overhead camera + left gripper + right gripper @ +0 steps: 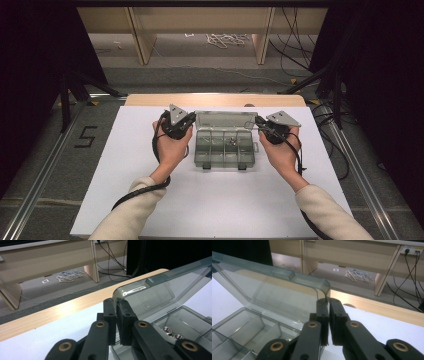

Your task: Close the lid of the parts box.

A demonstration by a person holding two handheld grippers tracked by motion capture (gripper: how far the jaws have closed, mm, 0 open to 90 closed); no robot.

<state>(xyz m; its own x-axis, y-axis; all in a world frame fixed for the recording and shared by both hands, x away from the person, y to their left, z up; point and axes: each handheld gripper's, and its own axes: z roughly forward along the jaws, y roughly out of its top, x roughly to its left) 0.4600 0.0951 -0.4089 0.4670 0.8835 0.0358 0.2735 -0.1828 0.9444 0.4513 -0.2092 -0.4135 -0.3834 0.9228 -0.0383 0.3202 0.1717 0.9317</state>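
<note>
A clear plastic box (225,145) sits on the white table (150,200), right between the two grippers. Its lid (225,120) stands up at the back, open. The left gripper (189,119) is at the lid's left corner, and the right gripper (260,122) is at the lid's right corner. In the left gripper view, the black jaws are nearly closed and pinch the thin edge of the lid (150,292). In the right gripper view, the jaws are also nearly closed and pinch the lid's (274,290) other corner. Small shiny metal parts (172,331) lie in one of the box's little sections, just below and beside the left gripper.
</note>
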